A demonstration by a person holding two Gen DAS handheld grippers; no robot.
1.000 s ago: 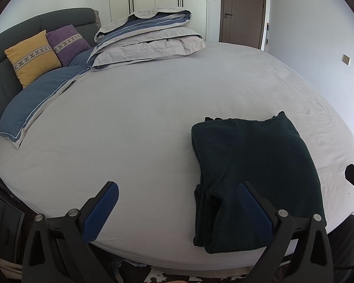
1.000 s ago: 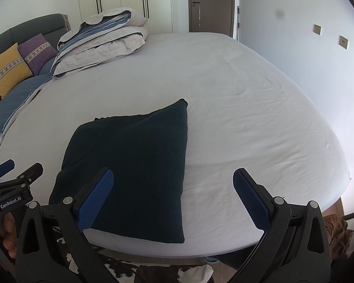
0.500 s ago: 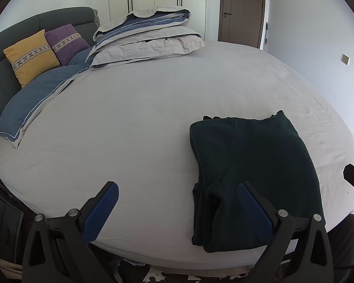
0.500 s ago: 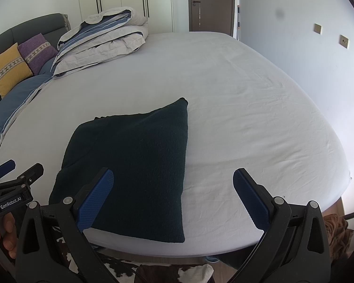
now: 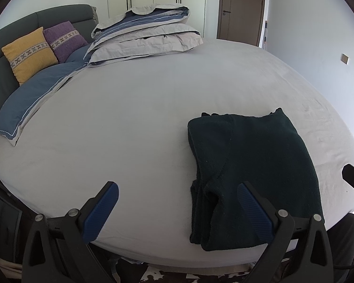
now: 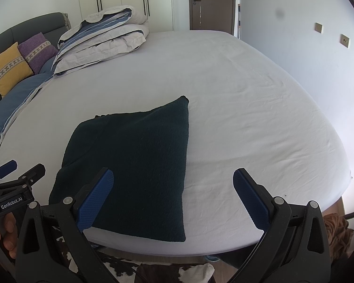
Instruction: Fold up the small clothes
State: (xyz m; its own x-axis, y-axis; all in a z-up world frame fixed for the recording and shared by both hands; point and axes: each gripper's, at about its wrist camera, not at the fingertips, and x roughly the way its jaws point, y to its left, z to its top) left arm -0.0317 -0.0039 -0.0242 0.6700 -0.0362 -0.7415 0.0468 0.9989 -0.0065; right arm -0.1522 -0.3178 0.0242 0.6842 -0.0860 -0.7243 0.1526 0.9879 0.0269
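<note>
A dark green garment (image 5: 254,172) lies folded at the near edge of the bed (image 5: 141,118).
A folded duvet (image 5: 144,35) sits at the bed's far left corner, beside yellow and purple cushions. My left tool (image 5: 177,208) and right tool (image 6: 173,198) hover spread wide above the near edge, gripping nothing.
</note>
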